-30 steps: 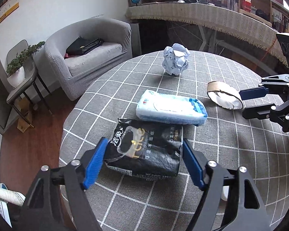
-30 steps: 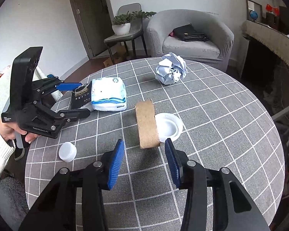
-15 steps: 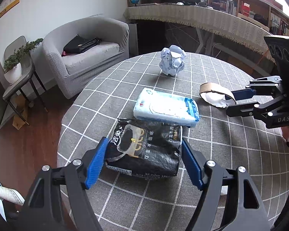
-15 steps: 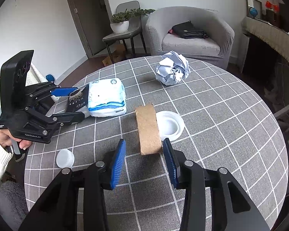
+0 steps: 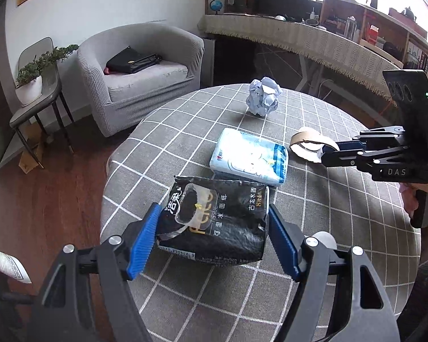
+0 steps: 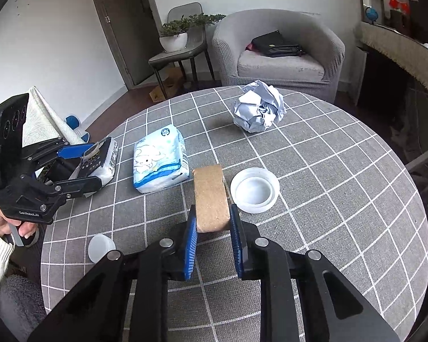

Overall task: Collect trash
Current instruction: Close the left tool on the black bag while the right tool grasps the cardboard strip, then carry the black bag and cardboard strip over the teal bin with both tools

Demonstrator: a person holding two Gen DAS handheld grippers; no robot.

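Note:
On the round table with a grey checked cloth, my left gripper is shut on a black tissue pack at the table's near-left edge. Both blue pads press its sides. In the right wrist view the same left gripper holds the black tissue pack. My right gripper is closing on a brown cardboard roll, and its pads touch both edges. A crumpled paper ball lies at the far side.
A blue-and-white tissue pack lies left of the roll, a white lid just right of it, and a small white cap near the front left. Beyond the table stand a grey armchair and a chair with a plant.
My right gripper's jaws narrowed from well apart to touching the cardboard roll's edges. The left gripper drew back slightly with the black pack still between its pads.

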